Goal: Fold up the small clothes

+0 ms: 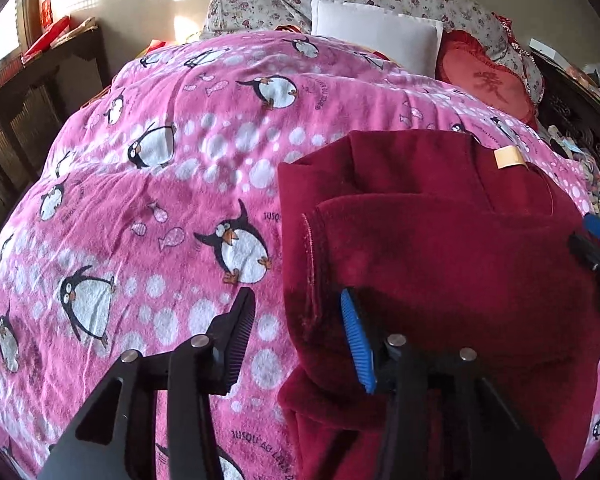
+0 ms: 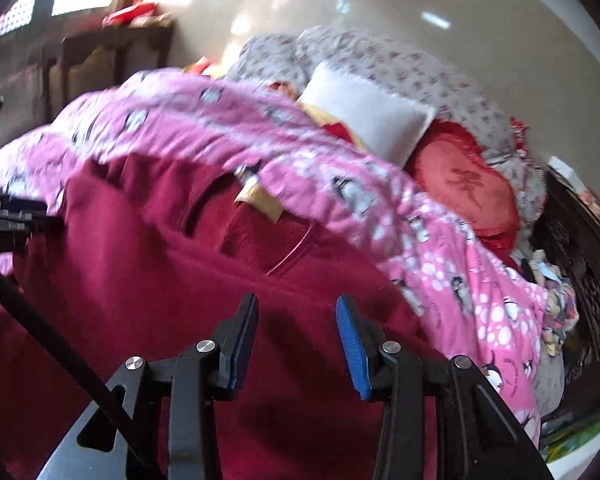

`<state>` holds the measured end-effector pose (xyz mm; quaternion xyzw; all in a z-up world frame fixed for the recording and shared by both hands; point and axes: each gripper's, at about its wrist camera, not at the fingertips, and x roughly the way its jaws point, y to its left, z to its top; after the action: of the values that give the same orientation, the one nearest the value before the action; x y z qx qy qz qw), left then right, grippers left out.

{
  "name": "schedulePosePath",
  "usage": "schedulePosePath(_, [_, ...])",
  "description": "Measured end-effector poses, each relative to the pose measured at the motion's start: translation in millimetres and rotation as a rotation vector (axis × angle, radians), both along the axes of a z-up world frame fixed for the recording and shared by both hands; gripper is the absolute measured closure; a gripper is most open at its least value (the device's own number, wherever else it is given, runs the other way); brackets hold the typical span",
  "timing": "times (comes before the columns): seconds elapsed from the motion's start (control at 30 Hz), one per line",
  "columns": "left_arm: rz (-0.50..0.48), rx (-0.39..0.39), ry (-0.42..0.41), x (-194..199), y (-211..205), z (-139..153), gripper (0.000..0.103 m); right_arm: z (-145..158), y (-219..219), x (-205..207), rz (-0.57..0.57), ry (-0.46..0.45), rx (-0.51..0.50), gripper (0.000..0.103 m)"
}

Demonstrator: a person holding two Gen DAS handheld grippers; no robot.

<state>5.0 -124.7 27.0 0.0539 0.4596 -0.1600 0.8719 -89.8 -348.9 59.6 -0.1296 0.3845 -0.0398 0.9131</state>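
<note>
One big bed fills the room, covered with a pink penguin blanket (image 1: pixel 148 216), with a white pillow (image 1: pixel 376 34) and a red cushion (image 1: pixel 488 80) up by the wall. A dark red garment (image 1: pixel 440 264) lies folded on the blanket. The left gripper (image 1: pixel 298 336) straddles its left edge, jaws apart, nothing pinched. The right gripper (image 2: pixel 298 344) hangs over its middle, also parted. The garment's long axis seems to run toward the pillows, tan label (image 1: pixel 510 158) at the far end.
</note>
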Motion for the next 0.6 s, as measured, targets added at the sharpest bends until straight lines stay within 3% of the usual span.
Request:
schedulePosePath(0.13, [0.023, -0.028, 0.015, 1, 8, -6, 0.051, -9, -3, 4, 0.045, 0.025, -0.004, 0.061])
schedulePosePath(0.2, [0.03, -0.038, 0.028, 3, 10, -9, 0.051, -9, -4, 6, 0.04, 0.029, 0.015, 0.093])
schedulePosePath(0.23, [0.034, -0.042, 0.03, 3, 11, -9, 0.051, -8, -6, 7, 0.024, 0.025, 0.015, 0.098])
schedulePosePath(0.43, [0.036, -0.025, 0.012, 1, 8, -9, 0.049, 9, -14, 7, -0.062, -0.062, 0.058, 0.1])
schedulePosePath(0.6, [0.054, -0.017, 0.009, 3, 10, -11, 0.042, 2, -16, 16, -0.121, -0.065, 0.105, 0.098])
